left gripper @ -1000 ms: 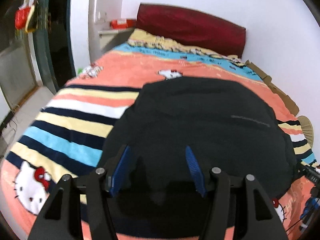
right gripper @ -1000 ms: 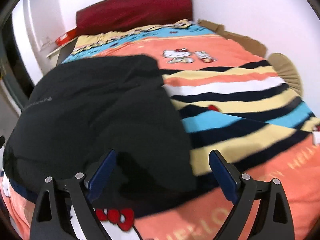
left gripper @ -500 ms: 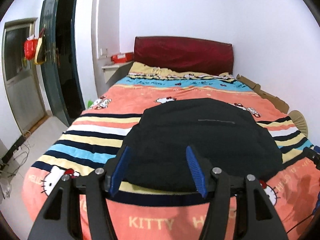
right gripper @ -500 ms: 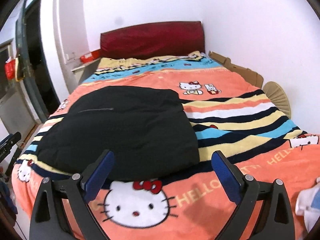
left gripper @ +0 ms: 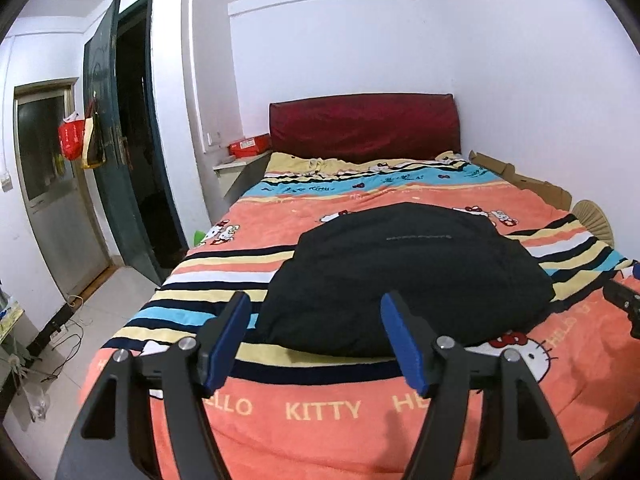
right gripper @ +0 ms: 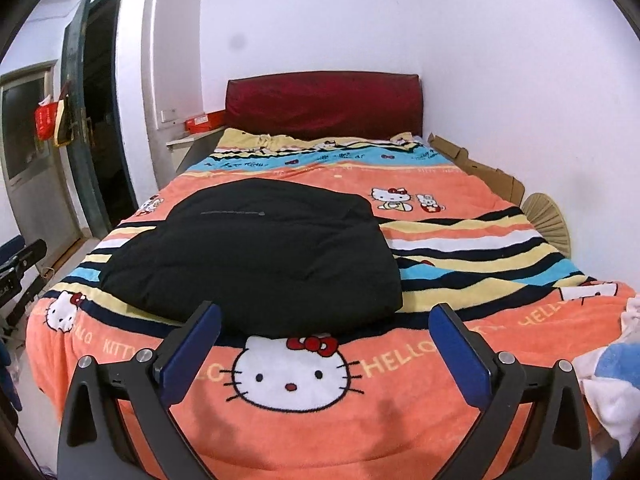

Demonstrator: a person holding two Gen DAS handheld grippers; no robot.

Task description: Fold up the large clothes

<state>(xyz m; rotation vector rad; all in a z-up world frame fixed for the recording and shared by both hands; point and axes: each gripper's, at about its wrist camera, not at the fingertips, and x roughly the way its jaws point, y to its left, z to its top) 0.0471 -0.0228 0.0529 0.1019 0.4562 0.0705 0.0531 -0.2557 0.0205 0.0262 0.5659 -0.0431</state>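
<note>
Black garment (left gripper: 404, 276) folded on bed (left gripper: 320, 408), seemingly unmoved, both grippers' fingers (left gripper: 230, 338) (right gripper: 460, 356) apart, pulled back.

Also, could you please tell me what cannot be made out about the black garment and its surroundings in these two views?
- Black garment: the layers of its folds are hidden by its own top layer, in both views.
- Its grey print: too small to read.
- Pale cloth: cut off by the right wrist view's edge.
- Left tool and right tool: handles out of frame.
</note>
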